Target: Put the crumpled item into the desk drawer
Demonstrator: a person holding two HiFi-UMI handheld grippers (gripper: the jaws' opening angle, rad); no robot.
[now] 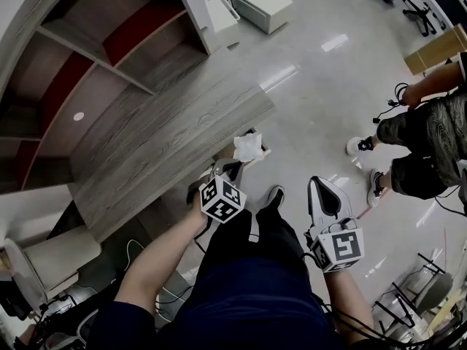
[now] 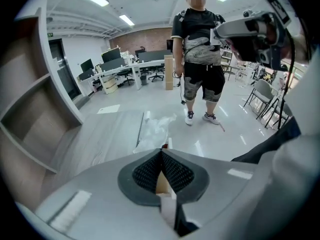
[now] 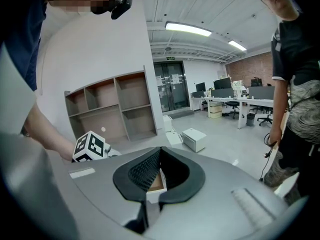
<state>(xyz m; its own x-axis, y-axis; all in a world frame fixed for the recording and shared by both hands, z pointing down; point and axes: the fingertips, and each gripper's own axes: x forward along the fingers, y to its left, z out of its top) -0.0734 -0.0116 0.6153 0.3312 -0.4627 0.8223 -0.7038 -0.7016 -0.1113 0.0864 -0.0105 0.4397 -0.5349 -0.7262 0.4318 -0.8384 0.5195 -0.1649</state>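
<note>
The crumpled white item (image 1: 248, 146) lies at the near right edge of the grey wooden desk (image 1: 168, 144), with a thin brownish rim under it; I cannot tell if that is the drawer. In the left gripper view the crumpled item (image 2: 152, 130) lies just beyond the jaws, beside the desk's edge (image 2: 141, 129). My left gripper (image 1: 235, 166) points at it from just below, shut and holding nothing. My right gripper (image 1: 316, 183) hangs over the floor to the right, away from the desk. Its jaws (image 3: 160, 153) are shut and nothing is between them.
A bystander (image 1: 423, 144) stands on the floor to the right, close to the desk's end. An open shelf unit (image 1: 87, 57) backs the desk. White boxes (image 1: 259, 2) sit on the floor beyond. Cables and a chair (image 1: 51, 257) lie under the desk's near side.
</note>
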